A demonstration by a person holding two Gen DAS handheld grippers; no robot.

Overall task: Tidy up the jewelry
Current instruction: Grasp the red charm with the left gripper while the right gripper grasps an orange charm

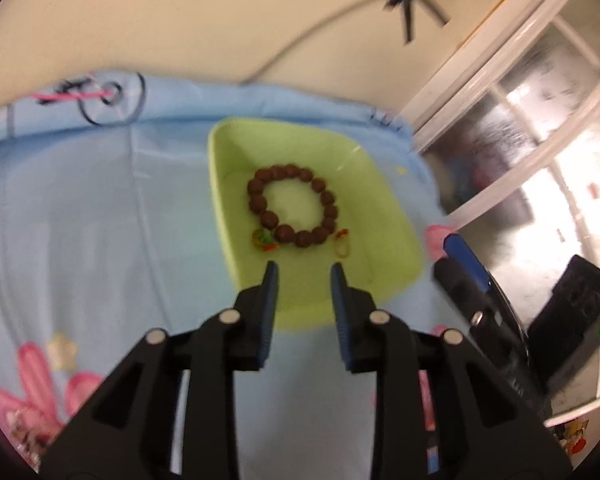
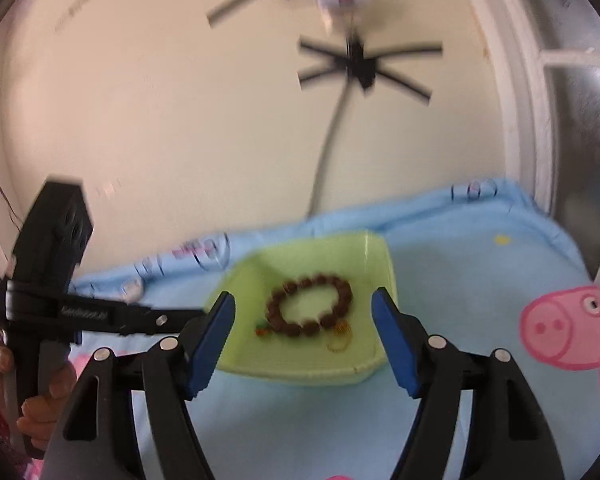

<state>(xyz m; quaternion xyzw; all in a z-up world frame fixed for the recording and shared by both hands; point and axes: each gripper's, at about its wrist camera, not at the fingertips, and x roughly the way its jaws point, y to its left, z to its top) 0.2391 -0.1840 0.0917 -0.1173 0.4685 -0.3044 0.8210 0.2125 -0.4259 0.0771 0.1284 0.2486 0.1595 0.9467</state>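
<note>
Holding my left gripper (image 1: pixel 304 276) parted and empty above the near rim of the green tray (image 1: pixel 396 216), with my right gripper (image 2: pixel 303 306) spread wide and empty before it, I see the brown bead bracelet (image 1: pixel 292 210) and small rings (image 1: pixel 343 246) inside, on the blue cloth (image 1: pixel 80 208).

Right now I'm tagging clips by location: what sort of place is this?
Probably a home, perhaps a child's room. A blue cartoon-pig cloth covers the surface, a green tray holds a brown bead bracelet, and a white-framed window stands beside it.
</note>
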